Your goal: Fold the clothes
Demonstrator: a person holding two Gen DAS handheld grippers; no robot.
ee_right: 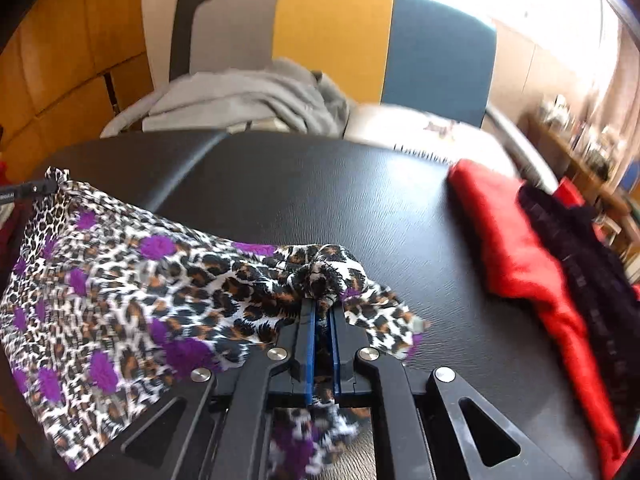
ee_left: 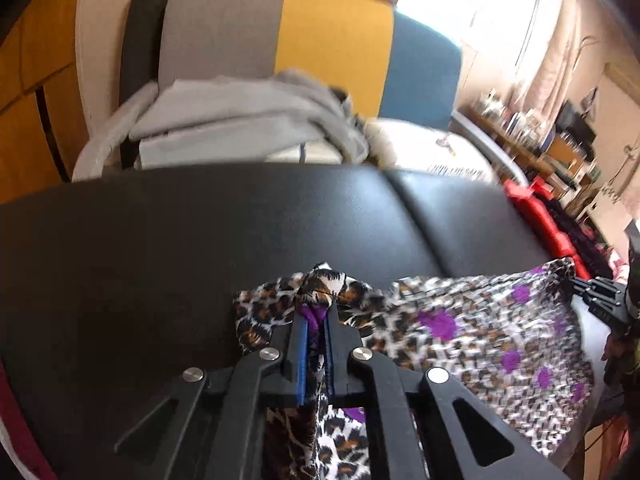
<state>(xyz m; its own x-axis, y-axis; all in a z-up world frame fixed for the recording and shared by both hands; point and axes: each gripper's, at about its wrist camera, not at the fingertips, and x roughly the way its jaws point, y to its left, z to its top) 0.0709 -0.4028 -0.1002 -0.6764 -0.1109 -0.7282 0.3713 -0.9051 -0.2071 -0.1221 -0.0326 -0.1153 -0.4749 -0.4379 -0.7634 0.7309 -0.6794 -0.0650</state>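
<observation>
A leopard-print garment with purple spots (ee_left: 480,332) hangs stretched over the black padded table (ee_left: 200,240). My left gripper (ee_left: 316,312) is shut on one bunched corner of it, cloth pinched between the blue pads. In the right wrist view the same garment (ee_right: 120,300) spreads to the left, and my right gripper (ee_right: 322,308) is shut on its other bunched corner. The right gripper's tip (ee_left: 592,292) shows at the far right of the left wrist view, and the left gripper's tip (ee_right: 28,191) at the far left of the right wrist view.
Folded red cloth (ee_right: 520,260) with a black lacy piece (ee_right: 572,248) on it lies at the table's right side. Behind the table stands a grey, yellow and blue chair (ee_right: 332,44) holding grey clothes (ee_right: 240,104). A cluttered shelf (ee_left: 560,140) is at the right.
</observation>
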